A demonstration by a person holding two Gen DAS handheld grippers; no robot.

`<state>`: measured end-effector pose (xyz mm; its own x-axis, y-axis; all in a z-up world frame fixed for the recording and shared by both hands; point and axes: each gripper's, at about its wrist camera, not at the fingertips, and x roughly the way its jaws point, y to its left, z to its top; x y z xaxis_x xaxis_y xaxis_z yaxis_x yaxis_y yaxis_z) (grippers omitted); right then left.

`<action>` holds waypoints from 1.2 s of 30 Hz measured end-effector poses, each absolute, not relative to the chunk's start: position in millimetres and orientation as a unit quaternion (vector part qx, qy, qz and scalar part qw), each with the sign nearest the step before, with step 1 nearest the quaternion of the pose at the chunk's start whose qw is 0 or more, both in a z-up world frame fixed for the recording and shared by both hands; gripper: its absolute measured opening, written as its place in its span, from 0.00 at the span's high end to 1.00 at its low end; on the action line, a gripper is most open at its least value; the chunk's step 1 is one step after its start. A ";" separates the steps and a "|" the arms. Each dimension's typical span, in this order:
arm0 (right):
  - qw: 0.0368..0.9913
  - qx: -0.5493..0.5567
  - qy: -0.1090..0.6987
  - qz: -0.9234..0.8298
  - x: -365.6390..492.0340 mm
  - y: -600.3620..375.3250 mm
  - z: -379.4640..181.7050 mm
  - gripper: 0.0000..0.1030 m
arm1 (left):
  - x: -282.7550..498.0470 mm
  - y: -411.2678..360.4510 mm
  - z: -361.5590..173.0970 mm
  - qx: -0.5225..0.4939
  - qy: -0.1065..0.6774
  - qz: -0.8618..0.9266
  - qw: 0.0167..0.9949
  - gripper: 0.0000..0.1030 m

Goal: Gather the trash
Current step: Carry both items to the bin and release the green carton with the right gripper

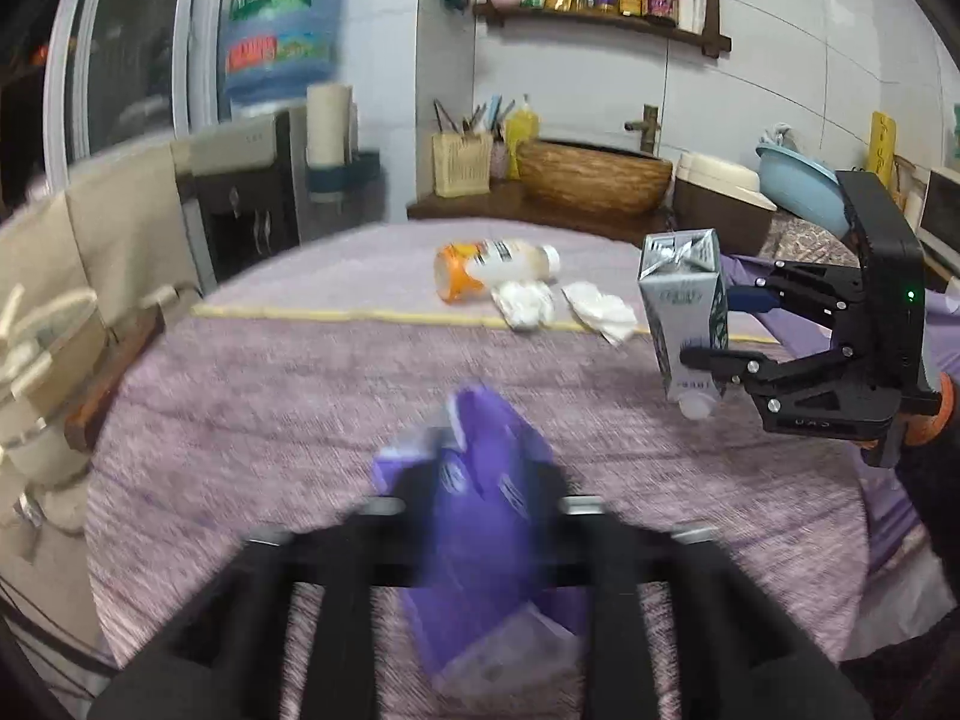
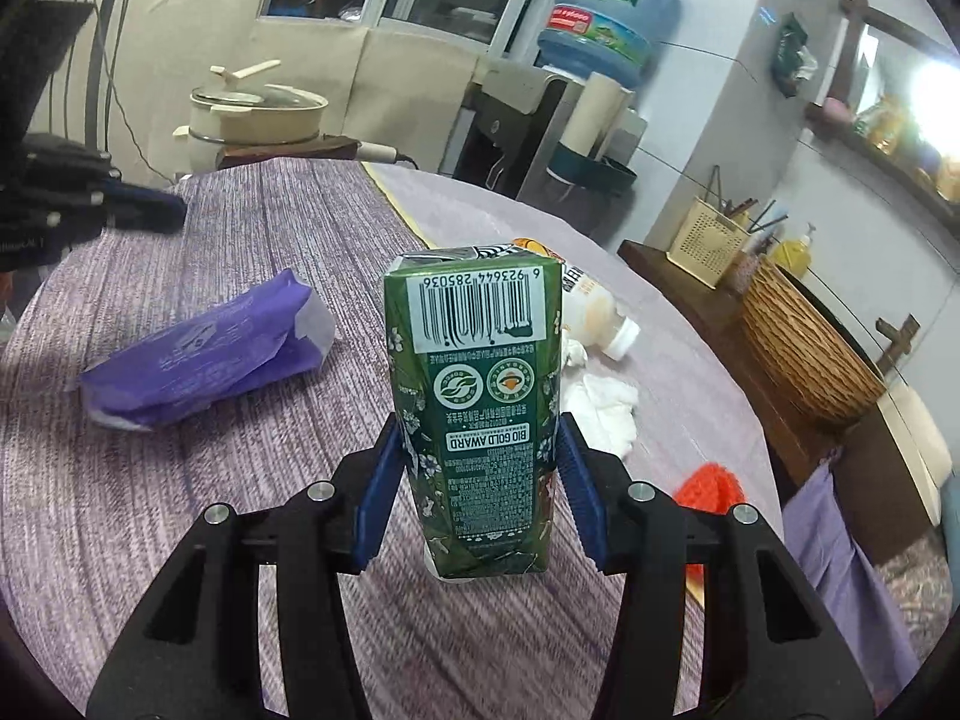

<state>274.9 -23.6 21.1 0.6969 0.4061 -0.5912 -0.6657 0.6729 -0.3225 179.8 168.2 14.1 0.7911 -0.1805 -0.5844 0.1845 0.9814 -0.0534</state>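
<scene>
My right gripper (image 2: 478, 426) is shut on a green drink carton (image 2: 480, 396), blue pads pressed to both its sides. The carton hangs upside down, white cap at the bottom, and also shows at the right in the left wrist view as the carton (image 1: 684, 306) in the right gripper (image 1: 708, 330). A purple packet (image 2: 198, 354) lies flat on the table. My left gripper (image 1: 483, 510) is open, with the blurred purple packet (image 1: 480, 480) between its fingers, untouched. An orange-capped bottle (image 1: 492, 267) lies on its side beside two crumpled tissues (image 1: 522, 300).
The table has a purple striped cloth (image 1: 270, 420). A wicker basin (image 1: 591, 180) and a utensil holder (image 1: 459, 162) stand on the counter behind. A water dispenser (image 2: 516, 120) and a lidded pot (image 2: 258, 114) stand past the far edge. Purple plastic (image 2: 840, 540) hangs at the right.
</scene>
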 end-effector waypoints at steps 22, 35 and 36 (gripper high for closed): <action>0.933 -0.147 0.230 0.235 187.0 -130.6 25.9 0.51 | 155.1 113.3 -25.4 0.031 0.360 -0.028 0.932 0.83; 0.955 -0.061 0.253 0.139 154.5 -215.4 -1.7 0.50 | 126.1 4.1 -0.4 0.016 0.300 -0.154 0.941 0.83; 0.956 -0.055 0.255 0.133 152.3 -222.9 -3.4 0.50 | 125.3 -7.2 -0.7 0.018 0.299 -0.169 0.939 0.83</action>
